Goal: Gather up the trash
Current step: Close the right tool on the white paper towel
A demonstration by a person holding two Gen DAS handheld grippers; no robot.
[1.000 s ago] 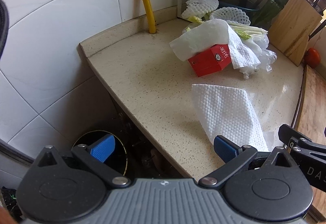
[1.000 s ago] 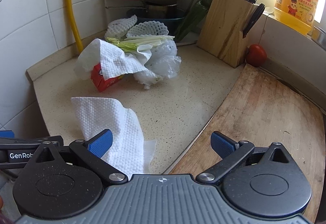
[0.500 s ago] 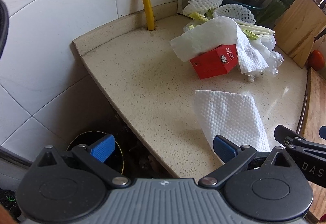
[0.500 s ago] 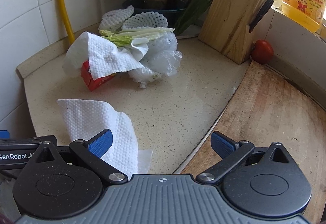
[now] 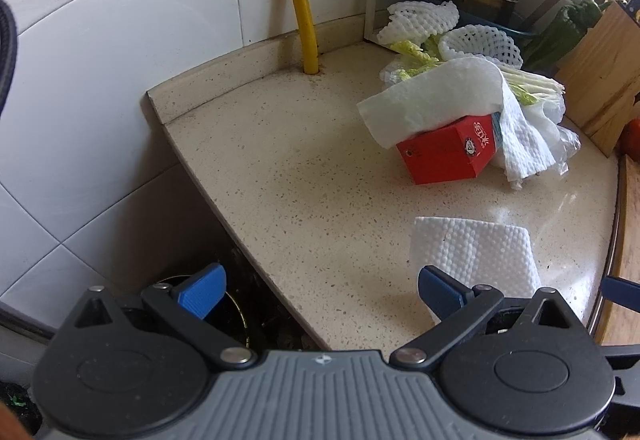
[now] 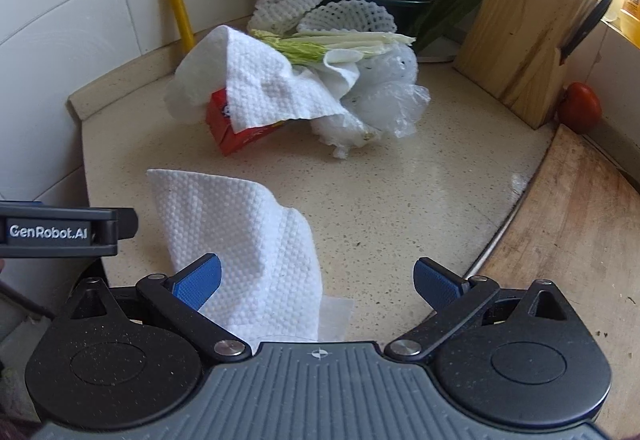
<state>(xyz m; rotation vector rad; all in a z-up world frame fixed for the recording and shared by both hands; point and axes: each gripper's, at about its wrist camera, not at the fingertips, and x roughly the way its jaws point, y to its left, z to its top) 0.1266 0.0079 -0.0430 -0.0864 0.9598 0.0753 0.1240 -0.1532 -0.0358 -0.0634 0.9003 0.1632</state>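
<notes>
On the counter (image 5: 304,176), corner by the tiled wall: all the trash in view lies uncollected.
Near towel (image 6: 244,236): a loose paper sheet, flat at the counter's front edge, partly rucked; in the right wrist view it lies just ahead of and partly under the right gripper (image 6: 316,282).
Heap: farther back, well apart from the near towel; a second towel (image 5: 448,96) draped over a red box (image 5: 444,156), with a clear plastic bag (image 6: 384,104), leaf scraps (image 6: 336,42) and two foam nets (image 6: 320,10) touching or overlapping.
Bin (image 5: 234,316): a dark round bin on the floor below the counter's left edge, seen between the counter and the left gripper (image 5: 318,290); its contents cannot be made out.
Left gripper: jaws spread wide, holding nothing; it hovers over the counter edge, with the bin under its left finger and the near towel beside its right finger.
Right gripper: jaws spread wide, holding nothing; the near towel's corner lies by its left finger, untouched as far as can be seen.
Not trash, by judgement: knife block (image 6: 520,32), tomato (image 6: 580,108), cutting board (image 6: 568,240), pans on the rack.
Progress: early; nothing is gripped and nothing is seen to be in the bin.
Left to do: take the near towel, likely first as it is closest, drop it in the bin, then clear the heap piece by piece.
Caution: the thin sheet lies flat, so a pinch may need the rucked fold.
</notes>
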